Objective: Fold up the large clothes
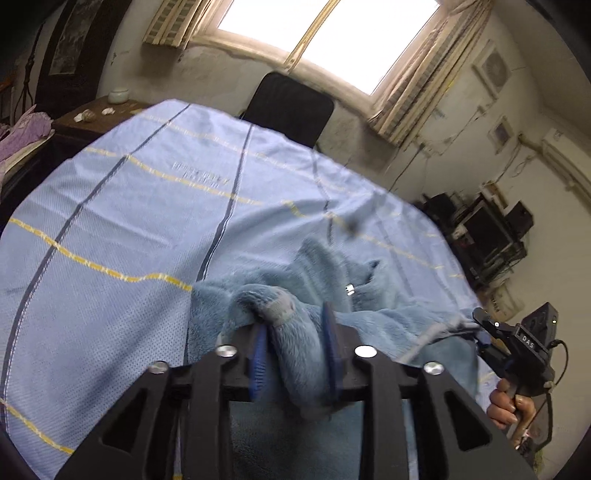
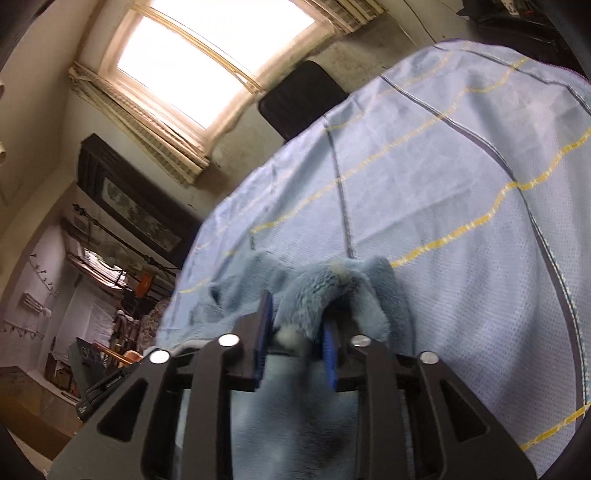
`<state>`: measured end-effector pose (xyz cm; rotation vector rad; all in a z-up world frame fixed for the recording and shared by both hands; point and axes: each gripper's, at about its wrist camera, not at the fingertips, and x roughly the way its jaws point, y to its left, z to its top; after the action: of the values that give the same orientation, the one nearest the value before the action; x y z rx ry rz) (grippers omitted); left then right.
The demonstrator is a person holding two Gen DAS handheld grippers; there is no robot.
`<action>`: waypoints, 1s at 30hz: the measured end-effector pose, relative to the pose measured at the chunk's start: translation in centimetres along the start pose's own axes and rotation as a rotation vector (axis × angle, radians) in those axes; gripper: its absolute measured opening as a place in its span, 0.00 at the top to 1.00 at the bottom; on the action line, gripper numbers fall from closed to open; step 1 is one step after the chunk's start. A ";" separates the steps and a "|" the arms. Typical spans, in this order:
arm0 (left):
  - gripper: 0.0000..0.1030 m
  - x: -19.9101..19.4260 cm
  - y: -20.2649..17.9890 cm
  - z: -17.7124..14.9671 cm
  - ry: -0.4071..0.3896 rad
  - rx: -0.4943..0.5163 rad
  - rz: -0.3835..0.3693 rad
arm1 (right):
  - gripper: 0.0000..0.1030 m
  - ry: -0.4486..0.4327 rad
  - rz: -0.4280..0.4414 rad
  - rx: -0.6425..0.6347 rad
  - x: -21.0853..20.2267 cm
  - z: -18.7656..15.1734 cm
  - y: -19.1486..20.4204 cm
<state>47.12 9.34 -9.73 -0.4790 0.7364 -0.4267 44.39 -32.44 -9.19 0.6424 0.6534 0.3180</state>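
A fluffy blue fleece garment [image 1: 295, 317] lies bunched and partly lifted near the edge of a table spread with a light blue cloth [image 1: 122, 206] crossed by yellow and dark grey stripes; a small metal zip pull [image 1: 349, 289] glints among its folds. In the left wrist view a thick roll of the fleece, with a grey trim patch on it, passes between the blue pads of the left gripper [image 1: 293, 347], whose jaws press against the pile on both sides, so it is clamped on the garment. The fabric stretches rightward from there toward the right gripper [image 1: 491, 332], seen at the frame's right edge with a bare hand [image 1: 508, 404] around its handle. In the right wrist view the right gripper [image 2: 295, 343] likewise has a bunched fold of the same fleece garment [image 2: 317, 291] squeezed between its blue pads, closed on it, with more of the fleece hanging down blurred below the fingers. Beyond the table stands a black chair back [image 1: 290, 107] under a bright window [image 1: 325, 33] with striped curtains; a dark side table [image 1: 92, 118] with a small white jar [image 1: 118, 95] sits to the left, and cluttered dark shelving [image 1: 487, 236] is on the right
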 end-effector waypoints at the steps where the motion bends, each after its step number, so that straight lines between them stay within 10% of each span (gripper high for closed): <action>1: 0.52 -0.8 -0.2 0.1 -0.021 -0.001 -0.010 | 0.61 -0.020 0.010 -0.029 -0.6 0.2 0.8; 5: 0.23 -3.3 -0.9 0.5 -0.141 0.041 0.075 | 0.54 -0.098 -0.010 -0.118 -3.0 0.7 3.2; 19: 0.23 5.2 -0.8 0.9 0.034 0.085 0.258 | 0.53 0.042 -0.231 -0.100 2.8 1.7 -0.7; 22: 0.31 7.4 0.4 -0.1 0.072 0.099 0.359 | 0.89 0.081 -0.234 -0.090 4.1 0.7 -1.8; 30: 0.31 6.7 2.4 -0.3 0.060 0.018 0.336 | 0.90 0.077 -0.235 -0.032 4.3 0.4 -4.2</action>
<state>51.85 7.76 -14.77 -0.3180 0.8531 -0.1332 48.22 -33.79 -13.61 0.5184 0.7876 0.1347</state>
